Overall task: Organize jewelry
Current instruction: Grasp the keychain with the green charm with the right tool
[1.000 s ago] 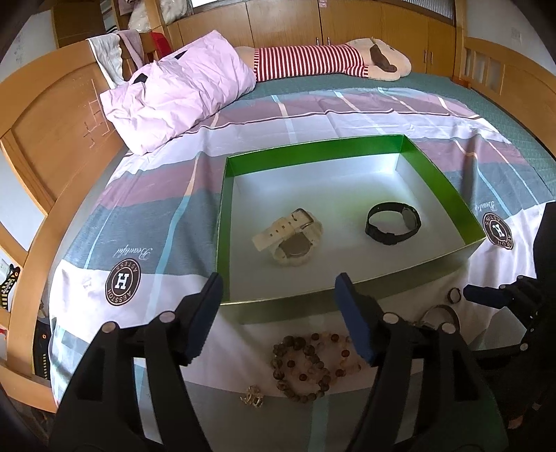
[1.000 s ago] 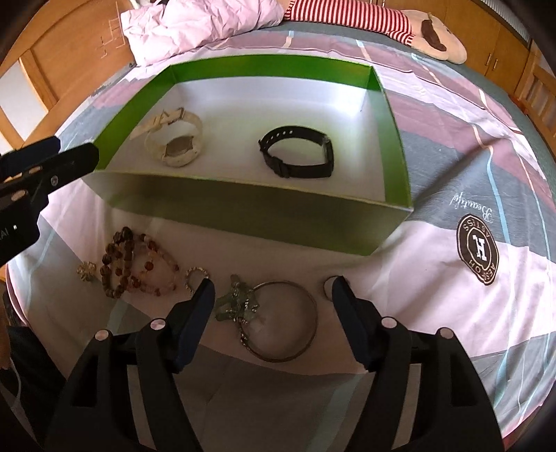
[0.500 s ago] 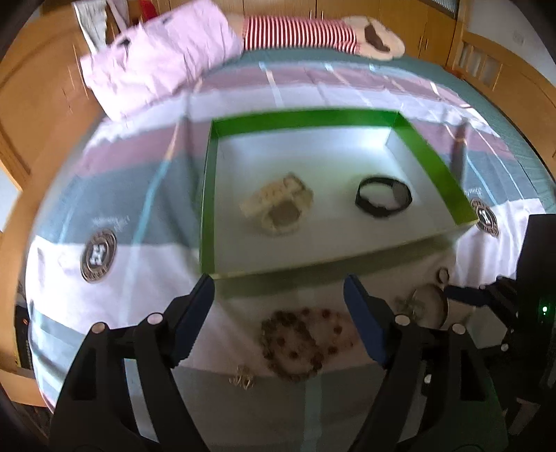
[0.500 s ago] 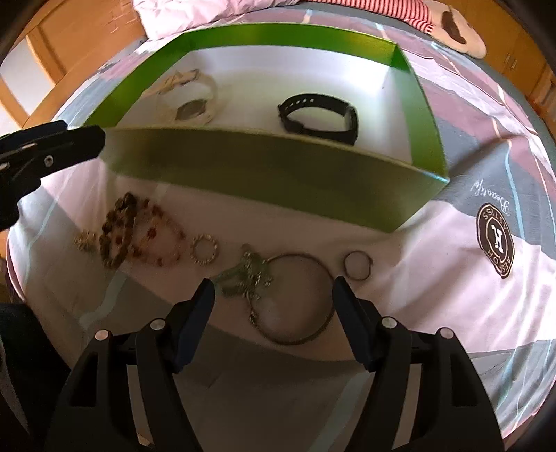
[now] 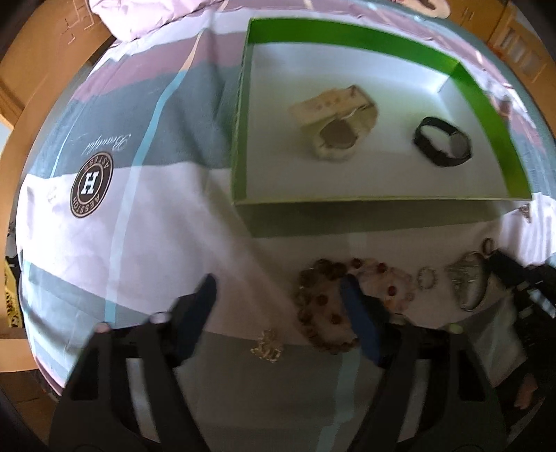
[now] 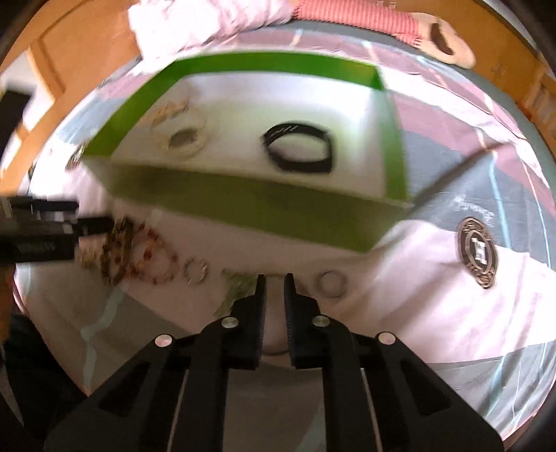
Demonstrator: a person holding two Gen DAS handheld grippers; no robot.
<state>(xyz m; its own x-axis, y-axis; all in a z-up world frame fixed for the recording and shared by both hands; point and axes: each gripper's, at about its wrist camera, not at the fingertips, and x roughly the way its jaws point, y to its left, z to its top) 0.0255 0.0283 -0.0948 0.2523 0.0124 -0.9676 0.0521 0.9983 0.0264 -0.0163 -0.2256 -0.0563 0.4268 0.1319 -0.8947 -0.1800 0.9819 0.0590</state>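
1. A bed fills the room, its sheet (image 5: 146,194) banded in mauve, grey and white with a thin blue stripe.
2. A round dark logo patch (image 5: 91,185) sits on the sheet at nine o'clock.
3. A pale pink pillow (image 6: 208,21) lies at twelve o'clock, a red-striped cushion (image 6: 399,29) at one.
4. A wooden bed frame (image 5: 41,62) rises at ten o'clock.
5. Wooden cabinets (image 5: 517,41) stand at two o'clock.
6. Daylight falls brightly on the sheet.

Left gripper (image 5: 278,295): black frame, blue finger pads, silver screws. Right gripper (image 6: 275,283): black, ribbed pads, silver screws.
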